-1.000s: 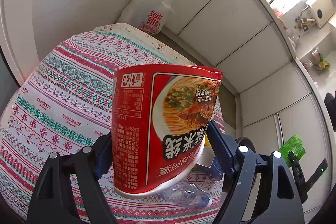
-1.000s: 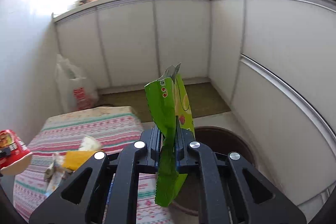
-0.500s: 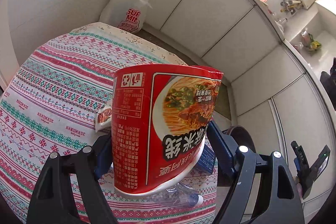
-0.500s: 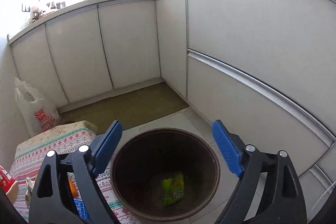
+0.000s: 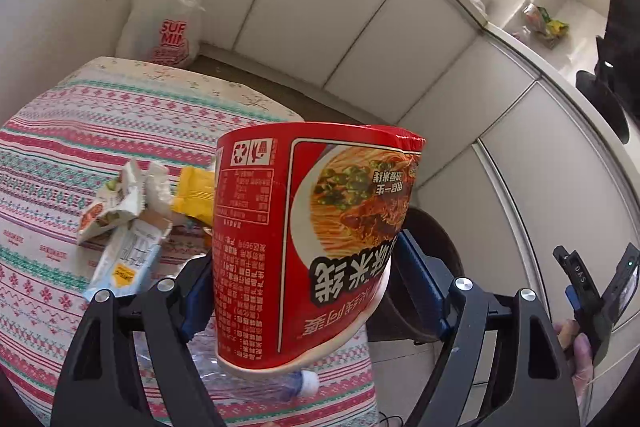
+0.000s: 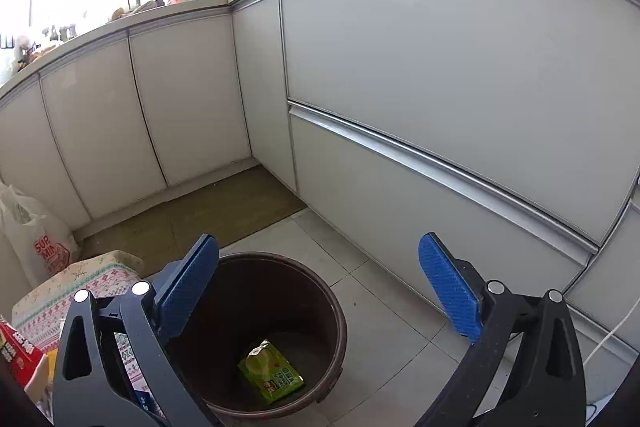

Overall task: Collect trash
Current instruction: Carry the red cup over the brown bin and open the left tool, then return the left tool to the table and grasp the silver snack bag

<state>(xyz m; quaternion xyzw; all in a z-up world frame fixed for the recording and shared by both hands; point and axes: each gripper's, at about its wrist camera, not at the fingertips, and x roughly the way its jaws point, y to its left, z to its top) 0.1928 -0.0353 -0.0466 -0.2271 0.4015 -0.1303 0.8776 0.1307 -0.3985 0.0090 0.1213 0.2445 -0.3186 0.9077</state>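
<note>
The right gripper [image 6: 316, 291] has let go and now hangs spread wide over the bin [image 6: 336, 311], where the green wrapper [image 6: 271, 374] has landed. The left gripper [image 5: 298, 281] still clamps the noodle cup [image 5: 308, 239] beside the bin, likely next to drop; wrappers [image 5: 128, 211] remain on the surface [image 5: 60, 131].

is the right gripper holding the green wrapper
No, the right gripper is open and empty, and the green wrapper lies at the bottom of the brown bin.

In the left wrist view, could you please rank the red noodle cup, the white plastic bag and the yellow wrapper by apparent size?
1. Red noodle cup, though it looms because it is closest to the camera.
2. White plastic bag.
3. Yellow wrapper, partly hidden behind the cup.
</note>
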